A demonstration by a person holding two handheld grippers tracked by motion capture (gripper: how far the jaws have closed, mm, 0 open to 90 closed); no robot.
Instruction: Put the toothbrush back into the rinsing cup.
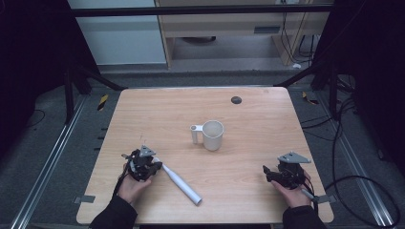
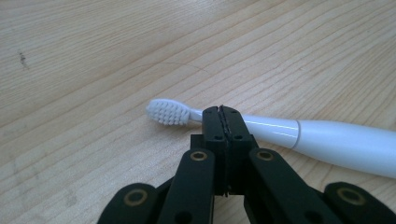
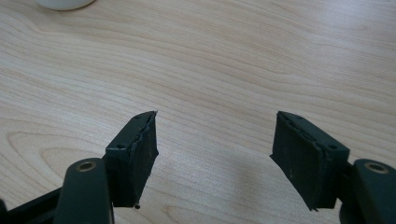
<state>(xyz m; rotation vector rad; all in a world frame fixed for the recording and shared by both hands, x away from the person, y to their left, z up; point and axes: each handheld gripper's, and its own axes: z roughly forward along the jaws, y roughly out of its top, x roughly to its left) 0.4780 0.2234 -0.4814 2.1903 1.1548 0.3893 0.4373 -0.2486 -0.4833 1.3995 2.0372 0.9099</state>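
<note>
Two hand-held grippers: left [image 2: 222, 112] pinched closed beside the toothbrush [image 2: 280, 133] neck should reopen; right [image 3: 215, 140] gapes empty.

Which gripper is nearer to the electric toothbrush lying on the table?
Left. The left gripper sits at the electric toothbrush, jaws shut right at its neck behind the bristles. The right gripper rests open far across the table, nothing between its jaws.

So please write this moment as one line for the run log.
left gripper: shut, jaws closed in front of toothbrush neck, grip unclear | right gripper: open, empty, over table | toothbrush: lying flat | cup: upright, mid-table
</note>
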